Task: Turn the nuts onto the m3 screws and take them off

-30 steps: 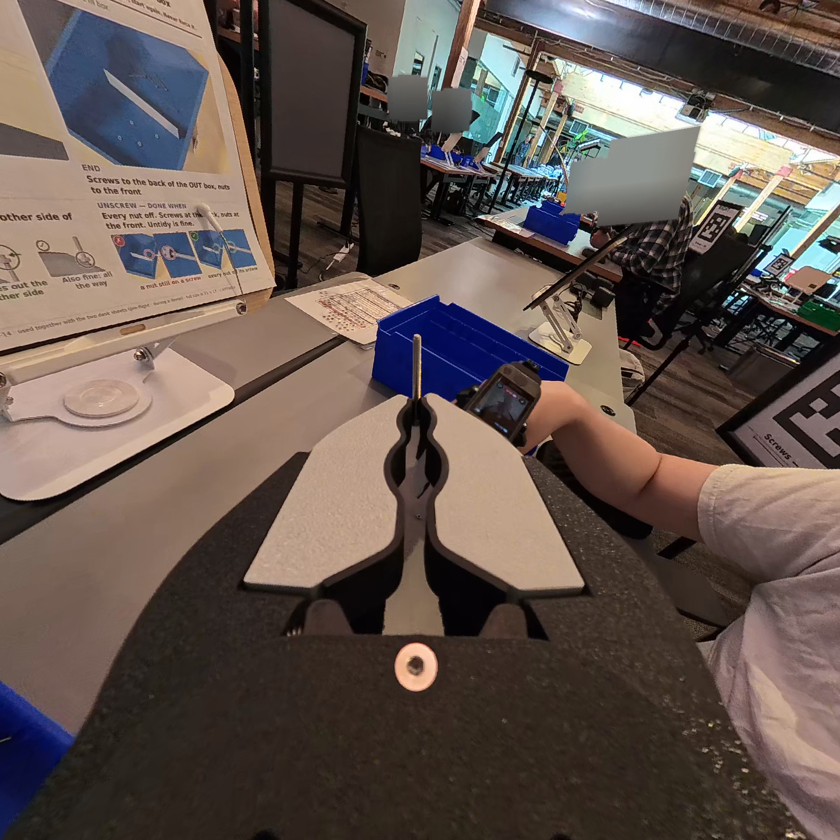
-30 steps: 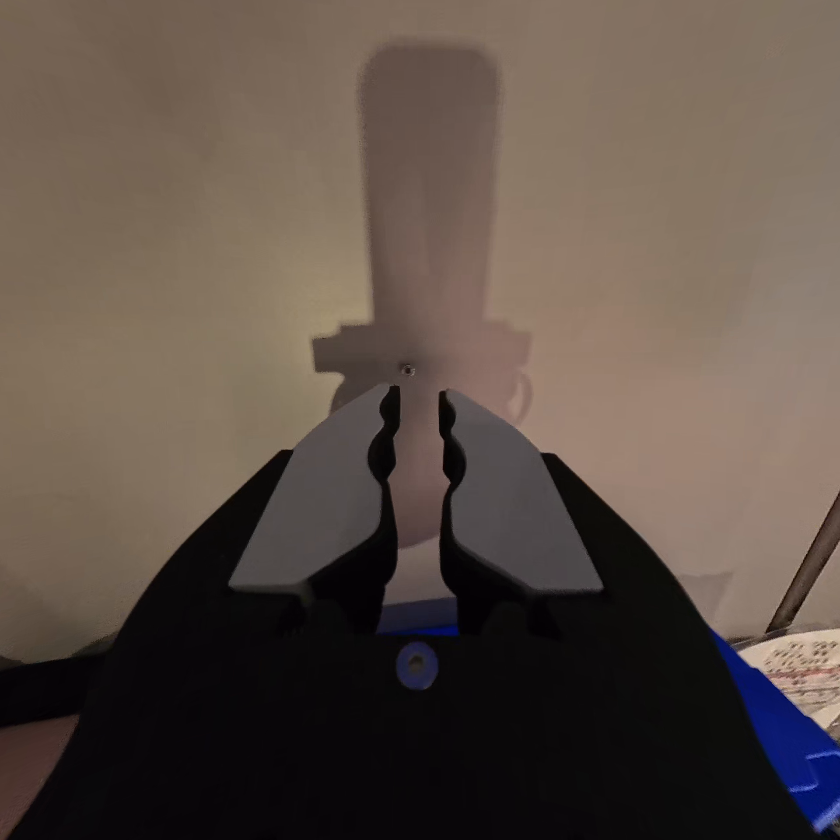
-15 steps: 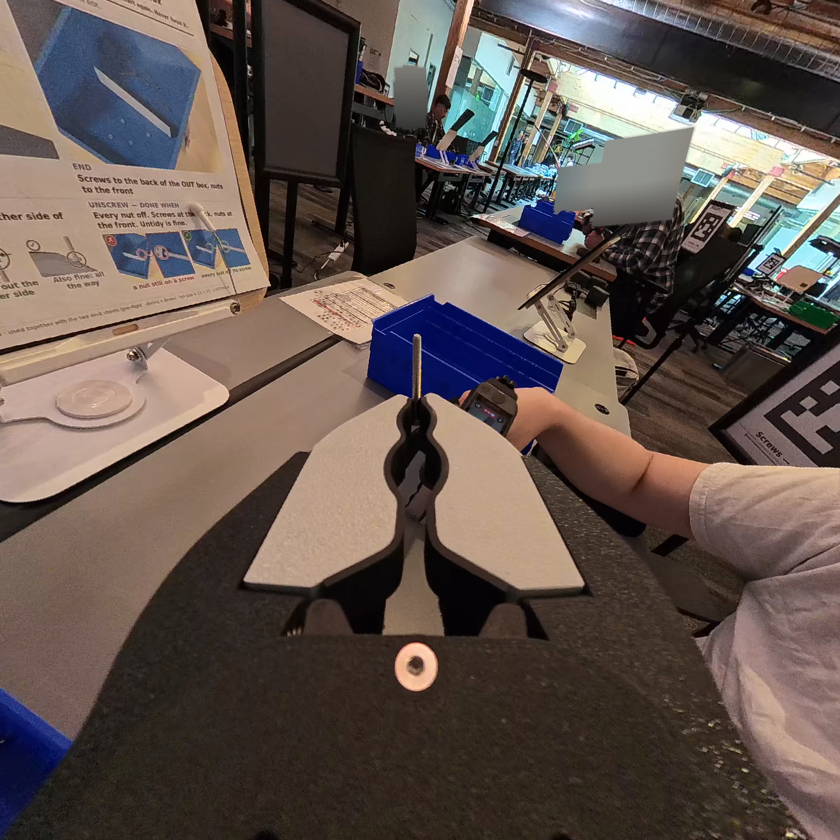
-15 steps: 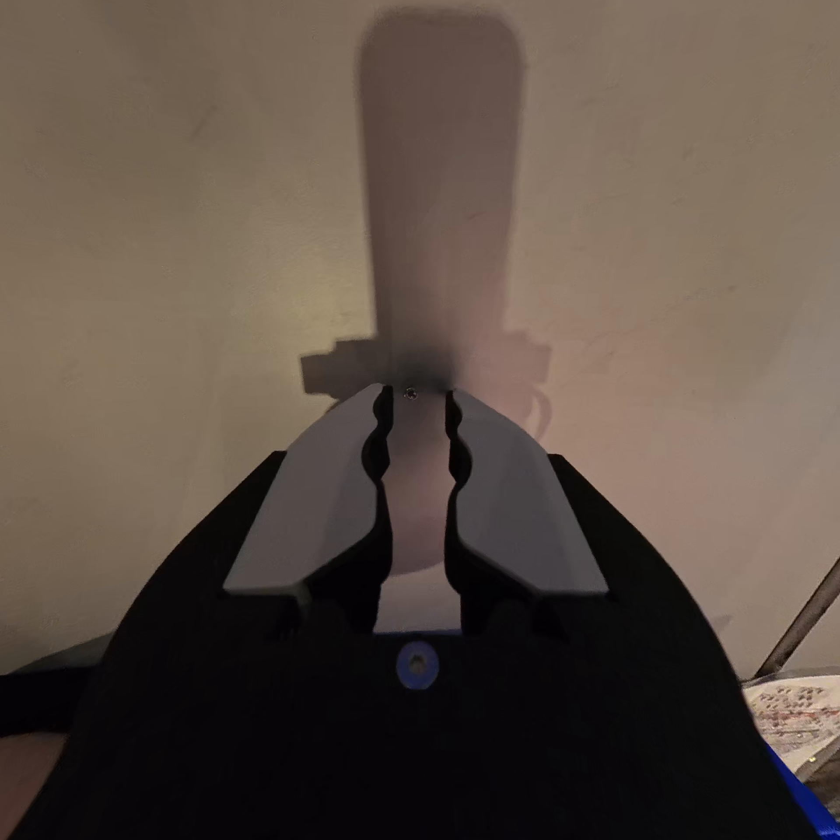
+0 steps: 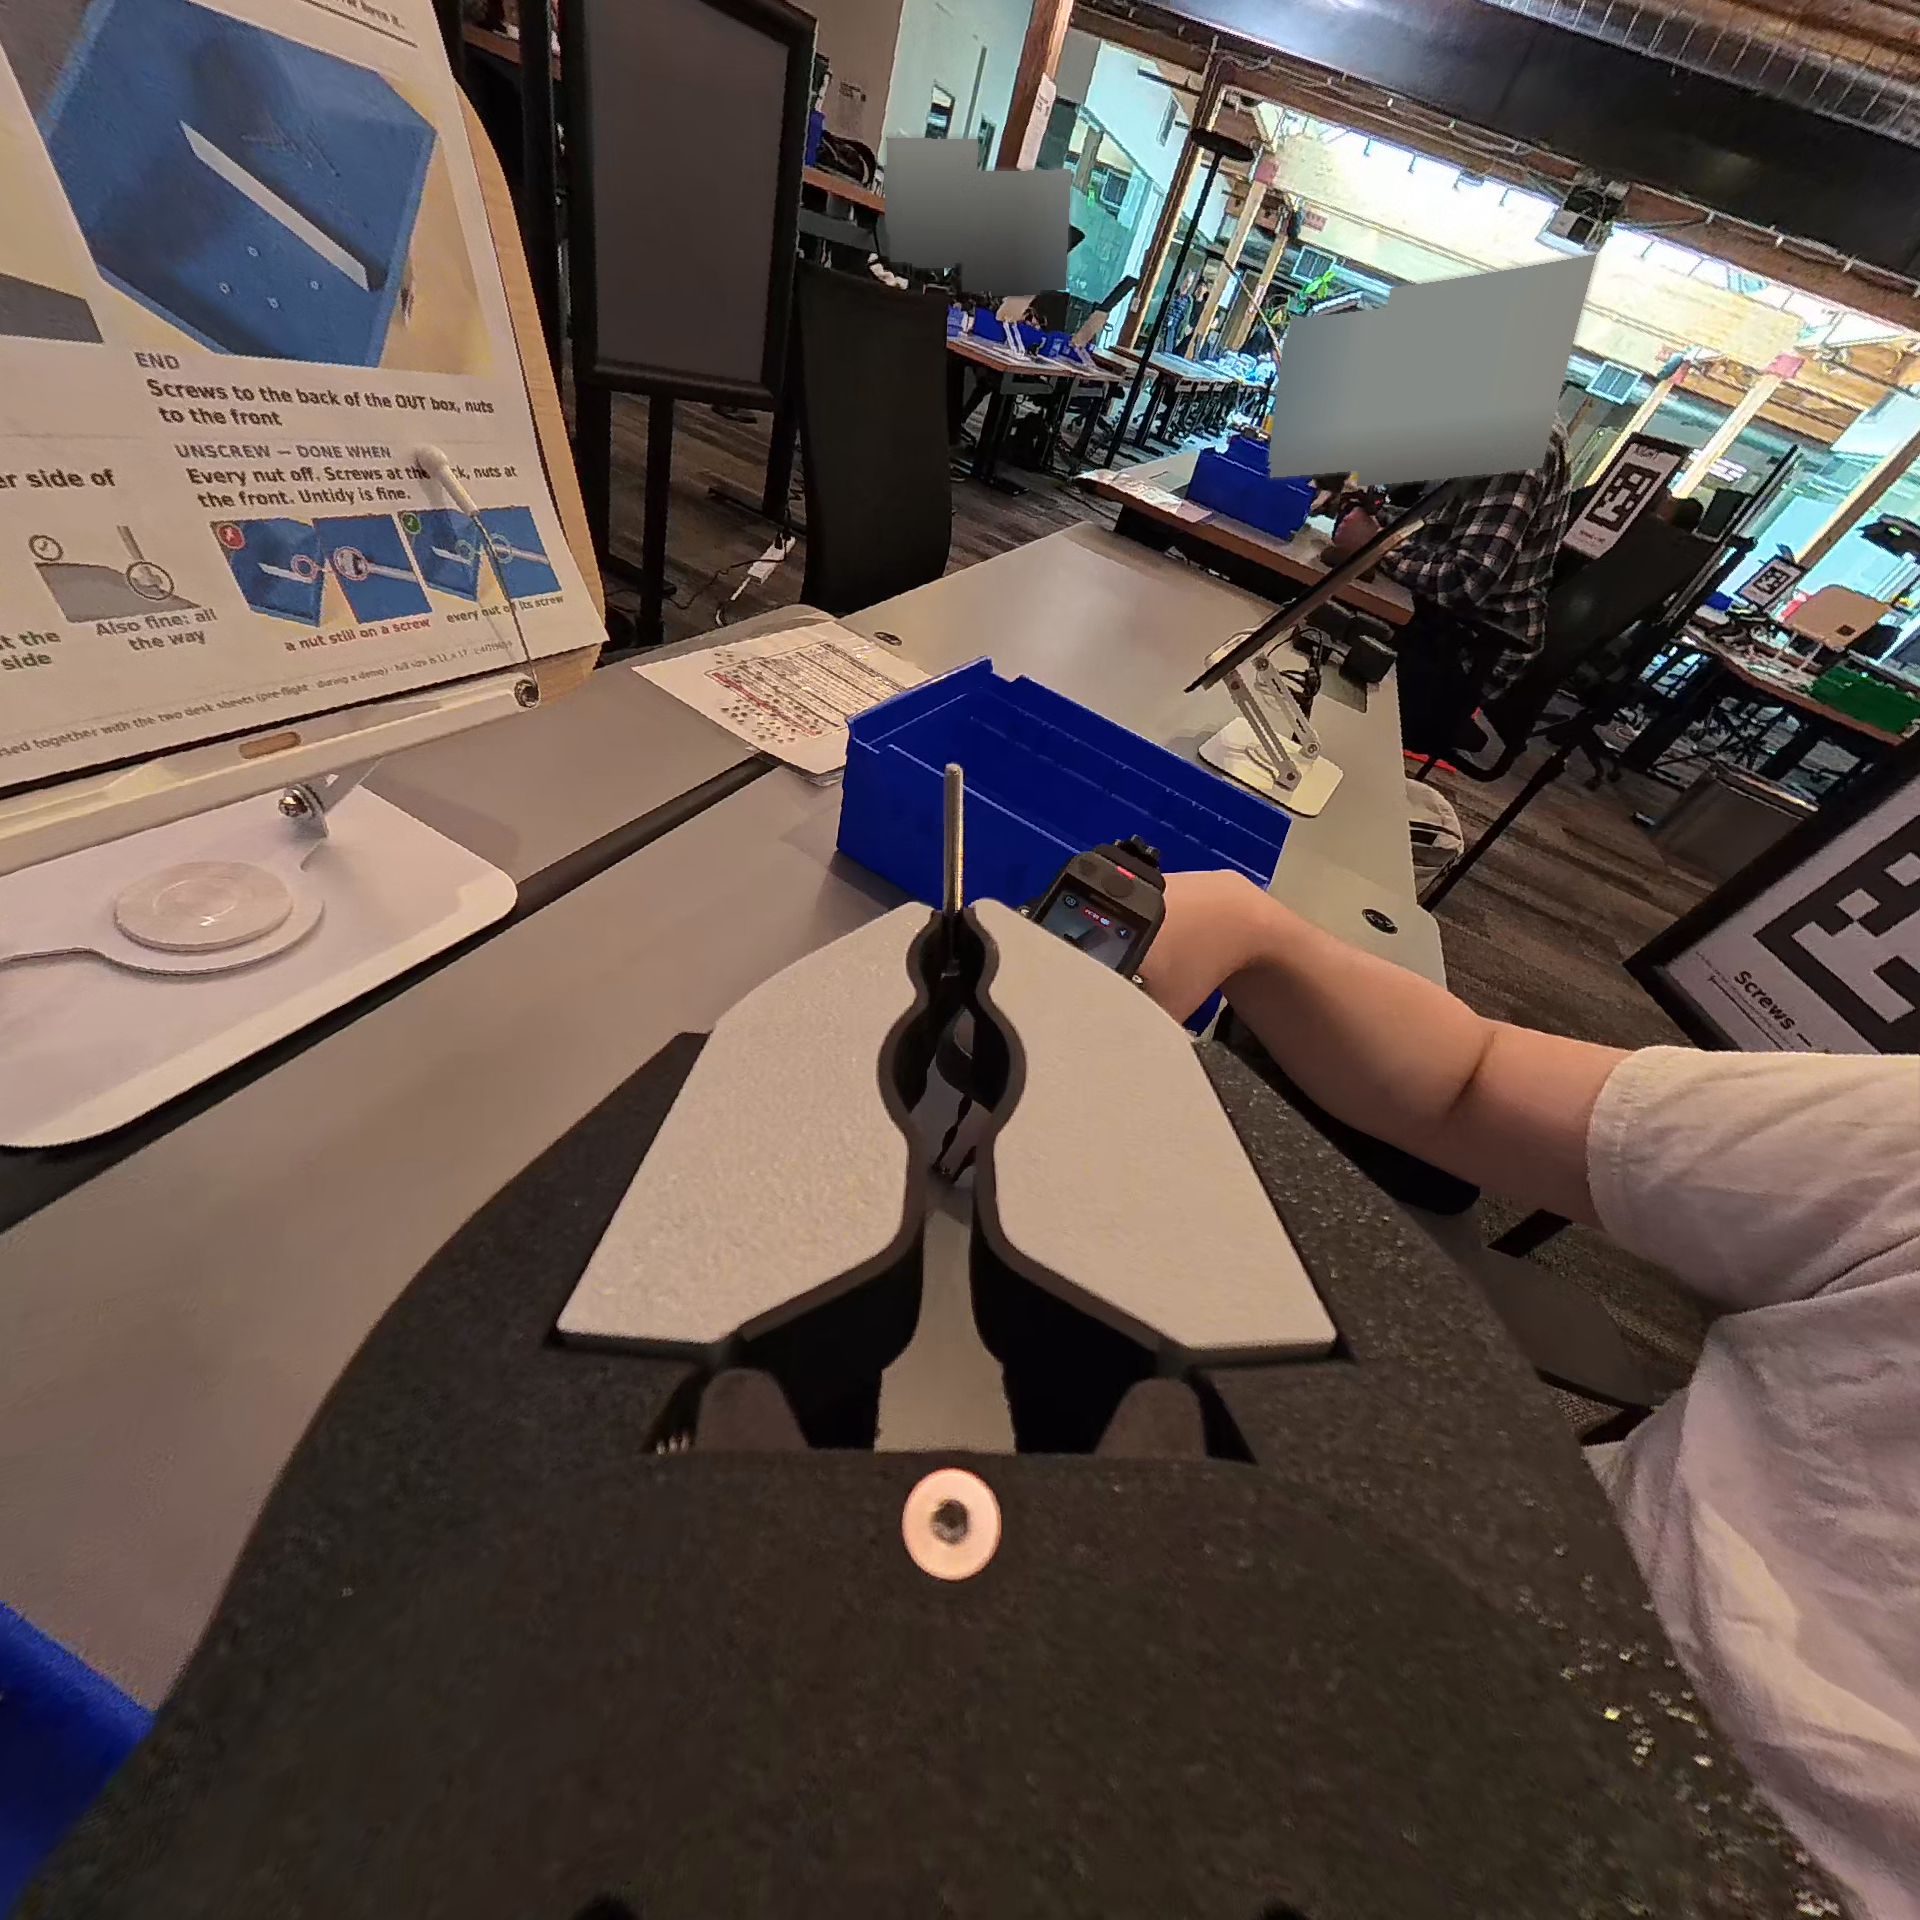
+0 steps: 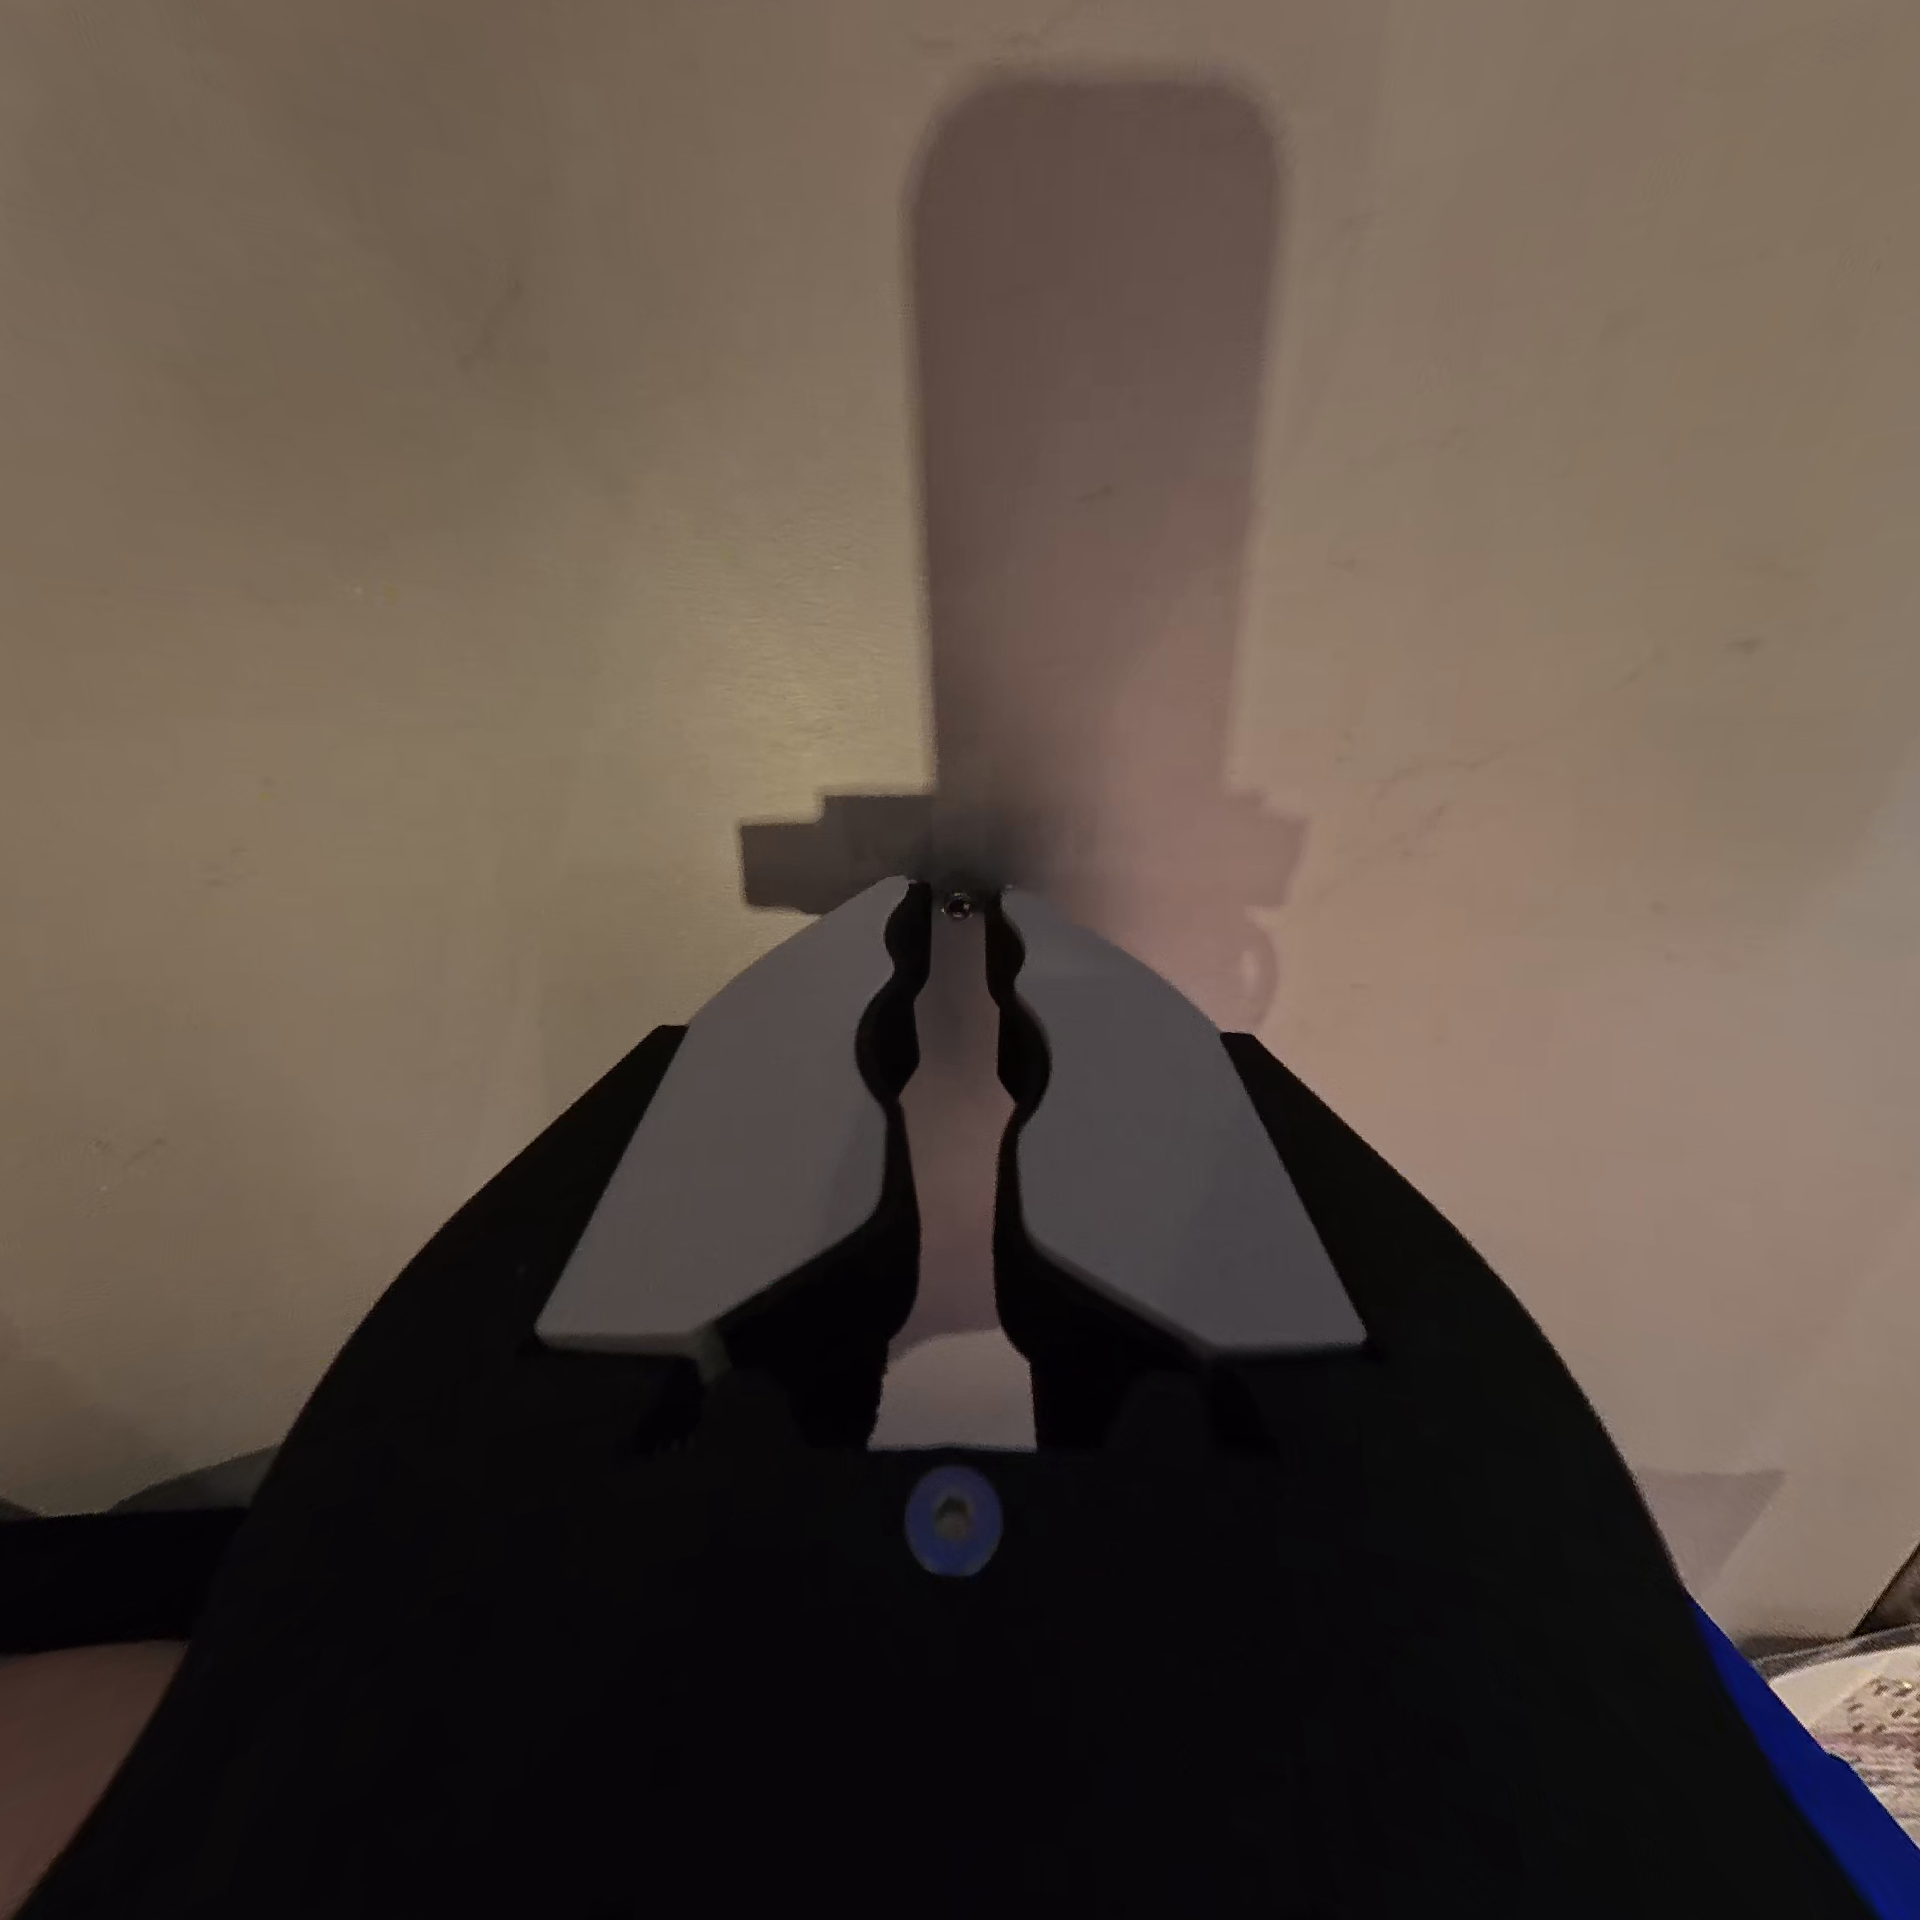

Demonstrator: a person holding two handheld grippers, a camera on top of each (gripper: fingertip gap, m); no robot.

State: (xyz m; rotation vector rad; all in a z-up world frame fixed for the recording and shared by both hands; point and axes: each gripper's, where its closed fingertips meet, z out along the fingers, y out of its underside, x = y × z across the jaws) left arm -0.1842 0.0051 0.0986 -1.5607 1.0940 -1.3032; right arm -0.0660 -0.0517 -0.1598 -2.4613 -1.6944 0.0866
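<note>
**Screw held upright while the other gripper reaches for a nut**

On the grey table point(image 5: 520, 1091) stands a blue bin point(image 5: 1060, 800), with a tilted instruction sheet point(image 5: 260, 364) on its white stand to the left, presumably so it can be read while working. The left gripper point(image 5: 951, 920) is clamped tight on an M3 screw point(image 5: 953, 831), whose shaft sticks straight up past the tips, I'd say to leave the thread free for a nut. The right gripper point(image 6: 954, 894) points down at a pale, shadowed surface point(image 6: 416, 520), jaws narrowly apart around a tiny nut point(image 6: 956, 907); whether they touch it I cannot tell.
</note>
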